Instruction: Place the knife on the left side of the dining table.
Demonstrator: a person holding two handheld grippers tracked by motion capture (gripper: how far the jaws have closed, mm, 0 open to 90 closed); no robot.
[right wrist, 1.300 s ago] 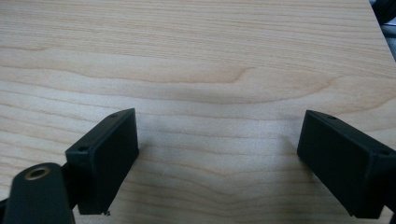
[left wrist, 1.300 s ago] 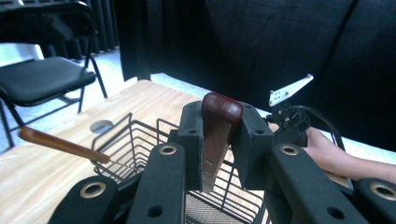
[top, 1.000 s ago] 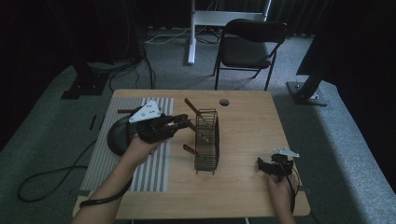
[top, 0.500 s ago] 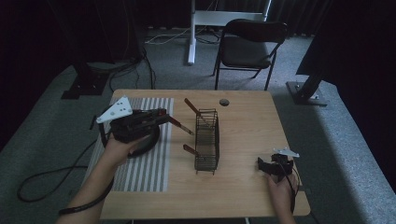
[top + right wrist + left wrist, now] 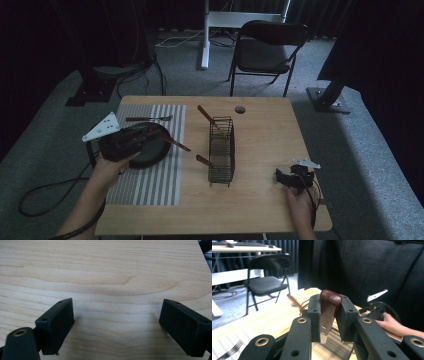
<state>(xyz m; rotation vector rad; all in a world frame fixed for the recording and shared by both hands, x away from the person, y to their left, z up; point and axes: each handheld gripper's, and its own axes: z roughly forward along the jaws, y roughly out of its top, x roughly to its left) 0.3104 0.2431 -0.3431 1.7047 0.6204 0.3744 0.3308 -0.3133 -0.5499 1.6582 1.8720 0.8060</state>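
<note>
My left gripper (image 5: 157, 136) is shut on a utensil with a red-brown wooden handle (image 5: 178, 145), held level above a black round plate (image 5: 150, 156) on the striped mat. In the left gripper view the rounded handle end (image 5: 330, 297) sticks out between the two jaws of my left gripper (image 5: 329, 308). A black wire rack (image 5: 221, 150) stands mid-table with two more wooden-handled utensils (image 5: 206, 115) poking out of its left side. My right gripper (image 5: 286, 178) rests at the table's front right, open, its jaws wide apart over bare wood in the right gripper view (image 5: 116, 315).
A fork (image 5: 149, 118) lies on the grey striped mat (image 5: 150, 185) behind the plate. A small dark round disc (image 5: 240, 109) sits near the table's far edge. A black folding chair (image 5: 270, 50) stands beyond the table. A cable (image 5: 45, 195) trails off the left side.
My left gripper has carried the wooden-handled utensil leftward, away from the wire rack, to above the black plate. The right gripper has stayed where it was.
</note>
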